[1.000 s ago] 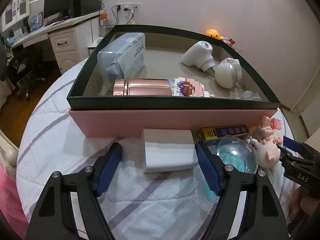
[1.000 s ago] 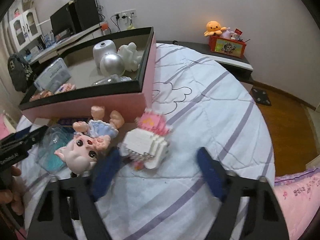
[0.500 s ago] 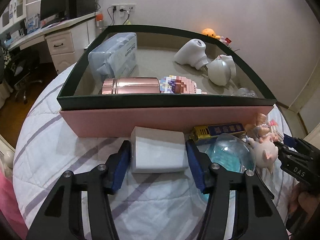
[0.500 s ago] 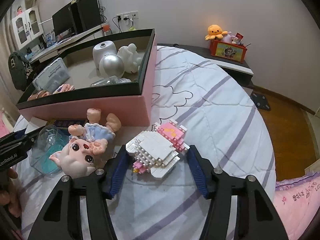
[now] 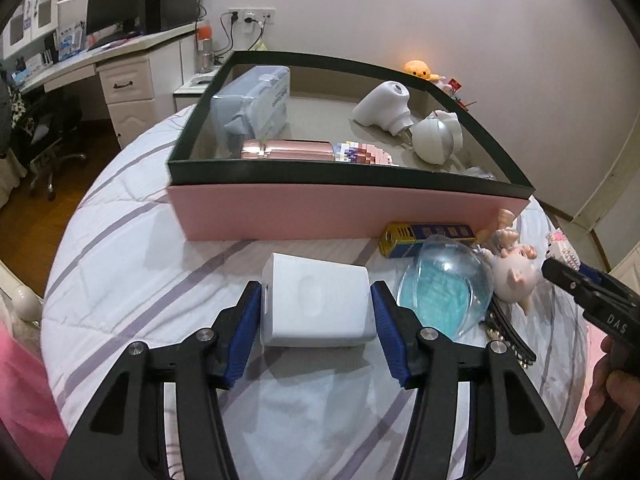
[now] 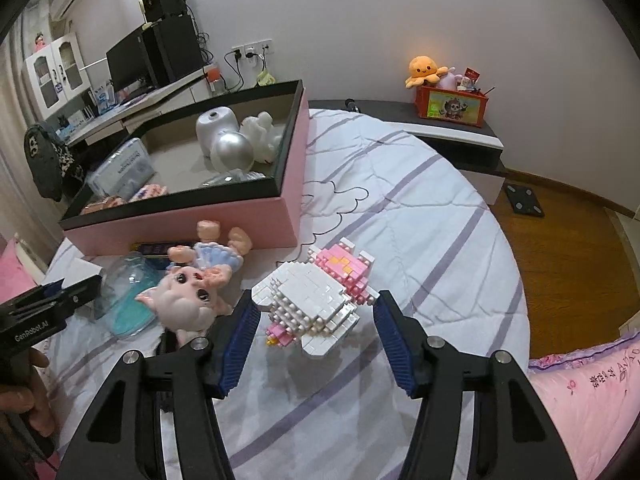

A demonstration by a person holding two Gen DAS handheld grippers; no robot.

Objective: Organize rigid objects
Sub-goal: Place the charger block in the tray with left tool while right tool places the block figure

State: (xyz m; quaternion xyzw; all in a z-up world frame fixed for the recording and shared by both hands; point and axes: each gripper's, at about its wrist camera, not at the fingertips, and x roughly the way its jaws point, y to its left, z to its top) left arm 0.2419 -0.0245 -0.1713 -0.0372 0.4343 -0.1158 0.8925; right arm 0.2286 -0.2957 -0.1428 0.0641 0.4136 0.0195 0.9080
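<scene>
My left gripper [image 5: 316, 316] is shut on a white box [image 5: 316, 300], both blue pads pressing its sides, and it hangs just above the striped bedspread. My right gripper [image 6: 316, 320] is shut on a white and pink brick figure [image 6: 316, 300], held a little off the bed. The open pink box with a dark rim [image 5: 352, 208] stands just beyond, seen also in the right wrist view as the pink box [image 6: 180, 232]. It holds a clear plastic case [image 5: 256, 108], a rose-gold cylinder [image 5: 288, 150], a white device [image 5: 384, 108] and a white round toy [image 5: 436, 140].
Against the pink box's front lie a yellow and blue packet [image 5: 428, 236], a clear dome with teal inside [image 5: 440, 292] and a pig doll [image 6: 188, 300]. A desk with a monitor [image 5: 116, 20] stands far left. A low shelf with a red toy crate [image 6: 452, 104] is at the back right.
Both grippers' jaws came in from wide apart onto the white box and the brick figure. Each thing has since come up off the bedspread and away from the pink box.
</scene>
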